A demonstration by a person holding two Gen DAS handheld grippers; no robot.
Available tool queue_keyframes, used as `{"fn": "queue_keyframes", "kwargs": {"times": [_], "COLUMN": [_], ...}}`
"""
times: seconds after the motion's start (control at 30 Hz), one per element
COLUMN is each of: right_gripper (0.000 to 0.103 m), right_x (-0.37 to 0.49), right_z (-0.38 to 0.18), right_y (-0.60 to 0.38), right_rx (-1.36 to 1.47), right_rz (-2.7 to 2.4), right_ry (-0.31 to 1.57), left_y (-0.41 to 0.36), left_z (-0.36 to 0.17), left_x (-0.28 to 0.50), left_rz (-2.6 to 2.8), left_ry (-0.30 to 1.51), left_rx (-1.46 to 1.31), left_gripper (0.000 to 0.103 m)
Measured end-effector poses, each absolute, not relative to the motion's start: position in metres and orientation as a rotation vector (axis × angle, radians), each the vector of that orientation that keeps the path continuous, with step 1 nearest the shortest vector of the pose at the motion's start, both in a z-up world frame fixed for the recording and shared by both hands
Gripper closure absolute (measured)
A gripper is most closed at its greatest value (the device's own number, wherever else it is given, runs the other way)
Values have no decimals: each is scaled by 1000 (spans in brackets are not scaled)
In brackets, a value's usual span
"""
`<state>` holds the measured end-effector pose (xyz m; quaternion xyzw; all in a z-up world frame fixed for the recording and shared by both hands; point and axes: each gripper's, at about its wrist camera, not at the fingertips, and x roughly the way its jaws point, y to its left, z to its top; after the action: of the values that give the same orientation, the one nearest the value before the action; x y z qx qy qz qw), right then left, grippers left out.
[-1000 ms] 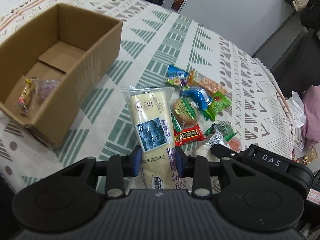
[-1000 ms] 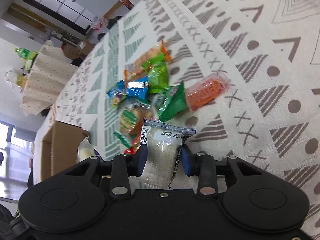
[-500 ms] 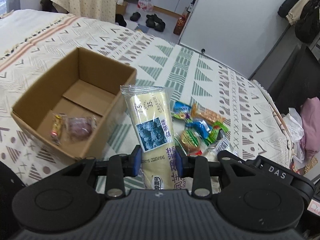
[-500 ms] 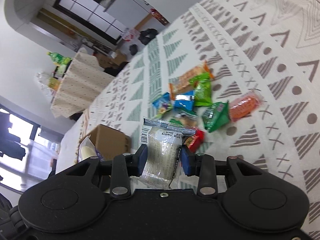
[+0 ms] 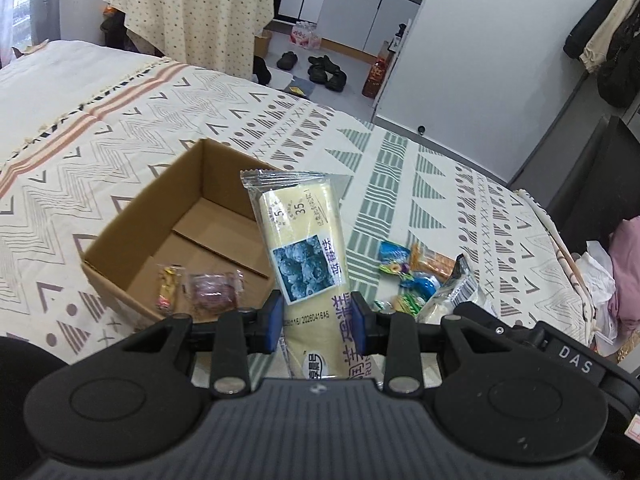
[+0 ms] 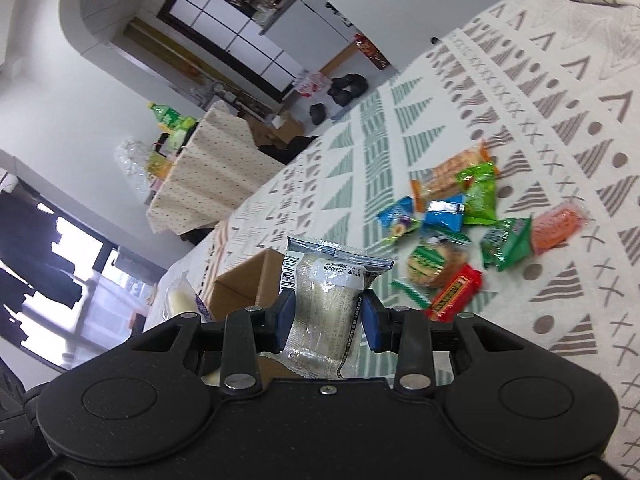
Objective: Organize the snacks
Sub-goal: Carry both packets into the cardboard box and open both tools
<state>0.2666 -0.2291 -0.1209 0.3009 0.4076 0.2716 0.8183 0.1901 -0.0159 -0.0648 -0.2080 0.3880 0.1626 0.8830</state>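
Note:
My left gripper (image 5: pixel 318 322) is shut on a long pale yellow snack pack (image 5: pixel 304 240) with a blue picture label, held upright above the bed near the cardboard box (image 5: pixel 136 216). The box is open and holds a small yellow wrapped snack (image 5: pixel 168 286) and a purple wrapped snack (image 5: pixel 212 290). My right gripper (image 6: pixel 326 324) is shut on a clear-wrapped white snack (image 6: pixel 324 300), held above the bed. The box corner (image 6: pixel 248 284) shows just behind it. A pile of loose snacks (image 6: pixel 452 220) lies on the patterned bedspread, also in the left wrist view (image 5: pixel 412 276).
The bedspread (image 5: pixel 120 136) covers the whole surface. A table with a dotted cloth (image 5: pixel 192 12) stands beyond the bed. Shoes (image 5: pixel 320 68) lie on the floor. Clothes (image 5: pixel 624 280) lie at the right bed edge.
Both grippers have risen with their snacks. The left one has moved towards the box, which now sits lower and nearer the centre of its view.

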Motion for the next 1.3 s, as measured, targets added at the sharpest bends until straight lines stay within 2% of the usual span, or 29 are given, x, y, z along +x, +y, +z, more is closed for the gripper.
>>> {"fn": "queue_keyframes", "kwargs": {"times": [0.53, 1.23, 1.3], "right_gripper": [68, 68, 68], "right_x": [263, 288, 290], "right_z": [-107, -125, -128], "right_y": [-186, -107, -102], "right_rx": [613, 616, 614], "right_rz": [699, 757, 758], "right_ry": [808, 888, 900], "left_y": [34, 103, 106], "left_z": [-61, -90, -93], "left_x": [185, 213, 215], "left_rz": [382, 381, 391], "left_ry": [777, 861, 869], "left_rx": [-464, -463, -436], "left_gripper": [70, 69, 66]}}
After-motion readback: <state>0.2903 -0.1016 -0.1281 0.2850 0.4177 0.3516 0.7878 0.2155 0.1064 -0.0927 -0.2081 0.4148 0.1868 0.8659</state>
